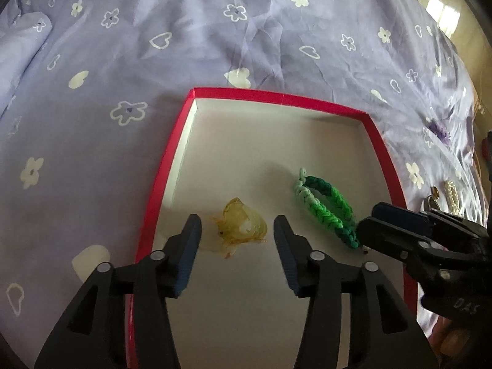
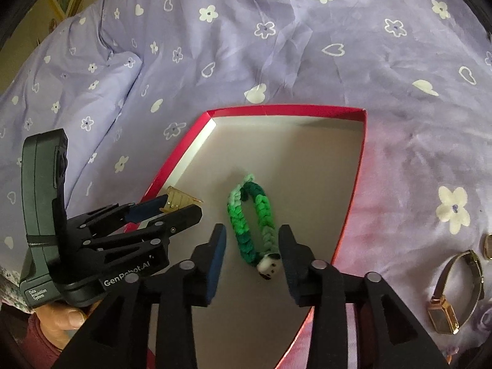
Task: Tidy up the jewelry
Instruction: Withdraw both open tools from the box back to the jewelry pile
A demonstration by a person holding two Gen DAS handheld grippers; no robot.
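A red-rimmed box lid (image 1: 278,96) with a white inside lies on the bed; it also shows in the right wrist view (image 2: 286,110). In it lie a yellow translucent hair claw (image 1: 244,226) and a green braided bracelet (image 1: 327,207). My left gripper (image 1: 237,230) is open, its fingers on either side of the claw, just above it. My right gripper (image 2: 252,241) is open over the bracelet (image 2: 252,218), which ends in a white bead (image 2: 268,266). The claw (image 2: 180,201) shows between the left gripper's fingers. A gold watch (image 2: 455,292) lies on the sheet at right.
A lilac sheet with white flowers and hearts (image 1: 246,30) covers the bed. A pearl hair clip (image 1: 452,195) and a small gold piece (image 1: 434,191) lie right of the box. A person's hand (image 2: 66,315) holds the left gripper.
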